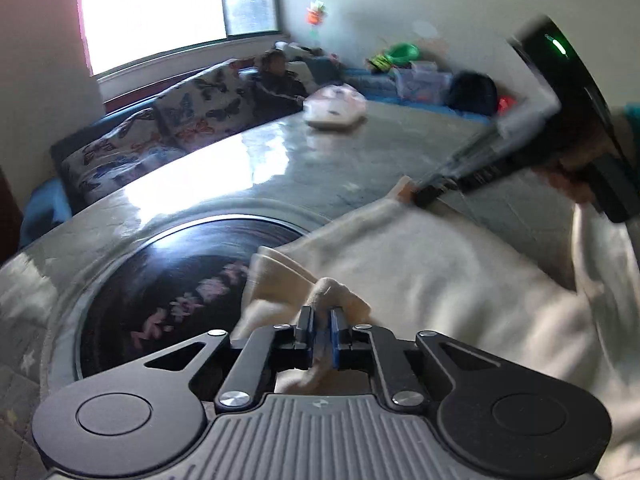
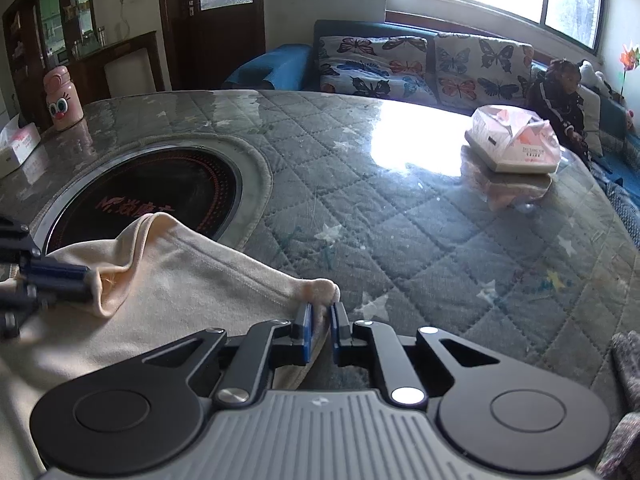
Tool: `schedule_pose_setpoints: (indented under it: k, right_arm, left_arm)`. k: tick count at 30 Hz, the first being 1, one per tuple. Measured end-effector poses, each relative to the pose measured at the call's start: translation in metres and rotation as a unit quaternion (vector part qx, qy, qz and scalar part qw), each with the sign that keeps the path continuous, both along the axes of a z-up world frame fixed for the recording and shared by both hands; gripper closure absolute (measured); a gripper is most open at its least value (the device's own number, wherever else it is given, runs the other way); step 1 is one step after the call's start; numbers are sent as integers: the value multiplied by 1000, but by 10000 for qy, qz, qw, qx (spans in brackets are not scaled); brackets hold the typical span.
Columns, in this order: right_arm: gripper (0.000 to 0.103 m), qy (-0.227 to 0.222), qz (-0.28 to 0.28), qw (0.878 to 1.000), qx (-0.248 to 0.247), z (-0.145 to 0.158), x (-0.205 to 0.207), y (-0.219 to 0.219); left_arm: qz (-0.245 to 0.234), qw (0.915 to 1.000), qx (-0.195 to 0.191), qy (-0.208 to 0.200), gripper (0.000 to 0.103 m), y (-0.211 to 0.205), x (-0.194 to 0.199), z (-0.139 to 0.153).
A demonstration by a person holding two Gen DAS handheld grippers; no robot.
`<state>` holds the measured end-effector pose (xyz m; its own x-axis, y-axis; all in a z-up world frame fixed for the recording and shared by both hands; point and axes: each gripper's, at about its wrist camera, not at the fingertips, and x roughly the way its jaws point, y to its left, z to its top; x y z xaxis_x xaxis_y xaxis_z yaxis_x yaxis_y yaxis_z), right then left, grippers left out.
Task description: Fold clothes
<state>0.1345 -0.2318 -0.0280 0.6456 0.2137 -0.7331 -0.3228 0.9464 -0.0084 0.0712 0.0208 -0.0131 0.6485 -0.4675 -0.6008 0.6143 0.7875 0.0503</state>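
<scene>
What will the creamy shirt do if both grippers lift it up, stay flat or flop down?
Probably flop: the cream shirt already bunches and wrinkles where the left gripper pinches it. It likely sags between that and the right gripper, and seems light.

left wrist: low, close | right wrist: low, close | shared: table [image 2: 400, 208]

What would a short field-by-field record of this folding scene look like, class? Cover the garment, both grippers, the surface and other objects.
garment: cream cotton sweatshirt, partly over the black round hotplate
left gripper: shut on a sweatshirt fold
right gripper: shut on the hem corner
surface: grey quilted table cover
other objects: pink cartoon bottle, pink tissue pack
</scene>
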Motion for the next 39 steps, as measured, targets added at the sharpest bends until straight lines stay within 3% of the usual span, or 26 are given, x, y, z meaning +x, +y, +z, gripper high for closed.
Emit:
schedule_pose_setpoints:
  k: [4,10,16,18,21,27,29,34,36,39]
  right_arm:
    - [97,-119,96,9998,-116,8,9,8]
    - [98,-427,211,9982,-352,18,43,29]
    - [99,-470,120,9965,-686,7,93,51]
    - [99,-456,142,9963,-712,4,97,54]
    - [99,-440,195,9962,-727,0,99,58]
    - [98,-396,621,9966,-361,7,93,69]
    - [97,-365,782,9959,-263,7,92,74]
    - [97,-230,957,9947,-292,-7,103,92]
    - [96,-189,868,9956,-308,-11,109,92]
    - [95,-154,798,9961,-339,-6,110,90]
  left_arm:
    - [845,9960,-242,-184,97,34,21,18]
    - [1980,9789,-456,-197,97,84,60,30]
    - [2559,9665,-167,-114,97,106,97,16]
    - [2716,9619,-206,225,96,116,111,5]
    - [2905,9558,-163,425,91,124,121,-5]
    - [3379,9401,-304,322,84,141,120,5]
    - [3238,9440,-574,260,84,140,110,13]
    - [2197,9734,-560,329,84,107,96,17]
    - [2088,9767,-326,381,84,95,102,10]
    - [2301,9710,-139,642,84,99,117,-1]
